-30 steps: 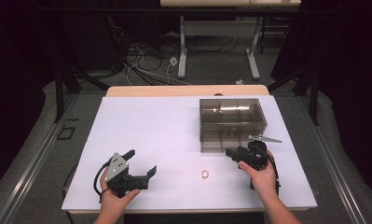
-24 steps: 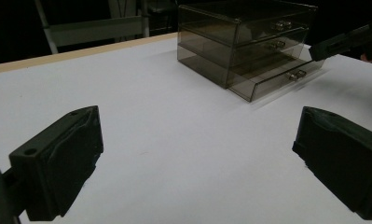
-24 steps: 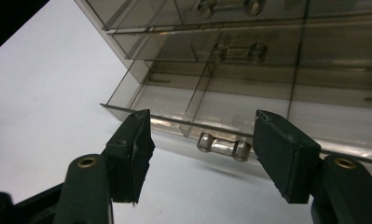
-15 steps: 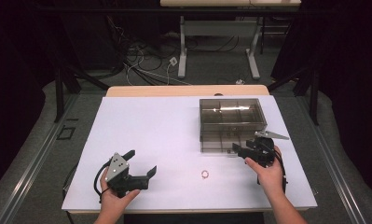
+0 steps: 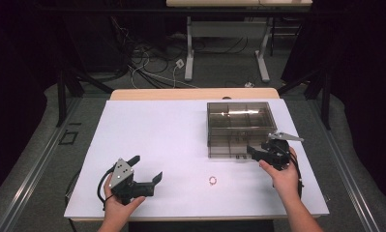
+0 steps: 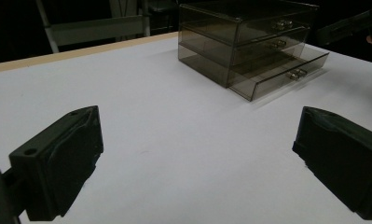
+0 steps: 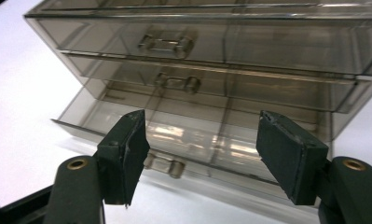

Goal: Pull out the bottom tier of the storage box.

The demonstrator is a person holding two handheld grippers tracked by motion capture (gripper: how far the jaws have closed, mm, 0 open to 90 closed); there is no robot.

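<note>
Smoky see-through plastic drawer box (image 5: 239,126) had its bottom drawer (image 7: 174,140) out, so the empty, just-widened right tongs (image 7: 202,154) needed to line up gently with its little handle (image 7: 164,165), while the left tongs (image 6: 197,163) sat open on the white counter (image 5: 171,140).

I'm holding my left gripper (image 5: 144,170) low at the near left, jaws gaping wide. My right gripper (image 5: 256,151) is pointing leftward, its jaws having just been opening, nothing between them.
</note>
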